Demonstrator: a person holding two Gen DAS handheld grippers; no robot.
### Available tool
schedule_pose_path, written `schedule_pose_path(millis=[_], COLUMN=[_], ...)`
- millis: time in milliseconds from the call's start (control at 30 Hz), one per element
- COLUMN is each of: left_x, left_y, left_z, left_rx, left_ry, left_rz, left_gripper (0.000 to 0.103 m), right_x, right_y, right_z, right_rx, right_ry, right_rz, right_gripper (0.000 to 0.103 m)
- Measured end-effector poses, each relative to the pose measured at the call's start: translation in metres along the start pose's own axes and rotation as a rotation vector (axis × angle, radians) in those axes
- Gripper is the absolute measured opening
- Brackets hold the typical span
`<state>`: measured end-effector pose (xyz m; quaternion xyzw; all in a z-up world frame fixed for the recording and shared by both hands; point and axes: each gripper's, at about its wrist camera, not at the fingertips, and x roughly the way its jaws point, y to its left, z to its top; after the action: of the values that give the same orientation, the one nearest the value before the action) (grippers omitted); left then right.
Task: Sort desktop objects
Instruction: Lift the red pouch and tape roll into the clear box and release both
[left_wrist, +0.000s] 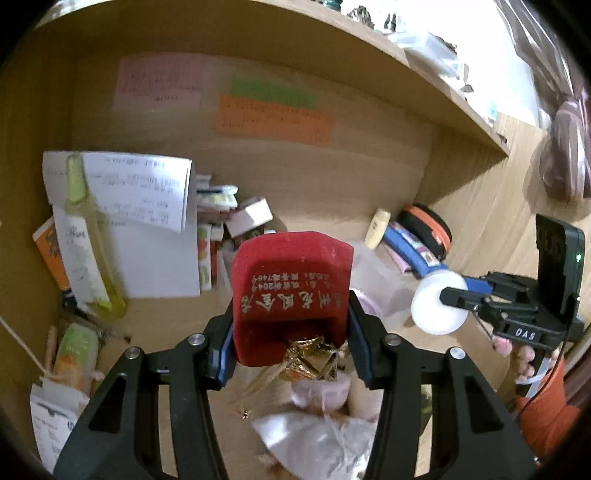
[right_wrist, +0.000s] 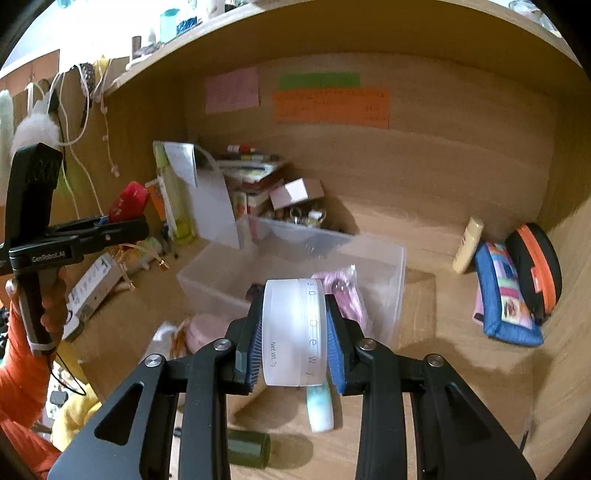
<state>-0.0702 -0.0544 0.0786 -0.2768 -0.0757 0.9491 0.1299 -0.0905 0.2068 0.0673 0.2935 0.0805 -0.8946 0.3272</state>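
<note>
Nearest the left wrist lens, low and centre in its frame, a red velvet-covered jewellery box with gold lettering (left_wrist: 291, 295) sits clamped between the jaws of the left gripper (left_wrist: 291, 328), held by its two side walls. I judge it light and stiff; the flocked skin should give the pads good friction, so the side hold looks sound. A crumpled gold foil ornament (left_wrist: 314, 363) with thin gold cords hangs at the box's lower edge. It looks flimsy and may snag or drop.

Low and centre in the right wrist frame, the right gripper (right_wrist: 295, 332) is closed on a round frosted white plastic jar (right_wrist: 295, 332), pads pressing its flat top and base. Its curved wall is smooth and probably slippery, so gripping the flat faces is the safer choice.

Beyond the jar, mid-frame, stands a clear plastic storage bin (right_wrist: 399, 266) holding a pink coiled cord (right_wrist: 347, 295). On the wooden desk (right_wrist: 461, 369) below lie a dark green cylindrical cap (right_wrist: 247, 448) and a pale mint tube (right_wrist: 319, 410); a blue patchwork fabric pouch (right_wrist: 506, 295) leans at the right.
</note>
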Motion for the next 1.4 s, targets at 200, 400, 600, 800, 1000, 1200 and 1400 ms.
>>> schedule_pose_path(millis=[200, 400, 600, 800, 1000, 1200, 1400], left_x=[0.025, 0.062, 0.103, 0.131, 0.148, 0.157, 0.159], left_y=[-0.005, -0.014, -0.015, -0.009, -0.014, -0.020, -0.028], left_z=[0.017, 0.027, 0.023, 0.004, -0.004, -0.014, -0.018], left_rx=[0.009, 0.012, 0.011, 0.016, 0.052, 0.102, 0.139], left_ry=[0.000, 0.037, 0.091, 0.160, 0.223, 0.257, 0.258], left_rz=[-0.009, -0.032, -0.026, -0.010, -0.014, 0.034, 0.070], left_gripper=[0.050, 0.050, 0.050, 0.050, 0.050, 0.055, 0.064], right_x=[0.017, 0.046, 0.076, 0.102, 0.119, 0.118, 0.120], right_y=[-0.011, -0.021, -0.030, -0.034, -0.034, -0.029, -0.024], right_z=[0.016, 0.022, 0.018, 0.008, -0.001, -0.004, -0.006], right_rx=[0.029, 0.061, 0.087, 0.097, 0.097, 0.073, 0.047], right_ry=[-0.013, 0.015, 0.053, 0.103, 0.142, 0.131, 0.146], right_rz=[0.023, 0.047, 0.067, 0.095, 0.126, 0.115, 0.099], right_gripper=[0.027, 0.027, 0.027, 0.027, 0.027, 0.028, 0.028])
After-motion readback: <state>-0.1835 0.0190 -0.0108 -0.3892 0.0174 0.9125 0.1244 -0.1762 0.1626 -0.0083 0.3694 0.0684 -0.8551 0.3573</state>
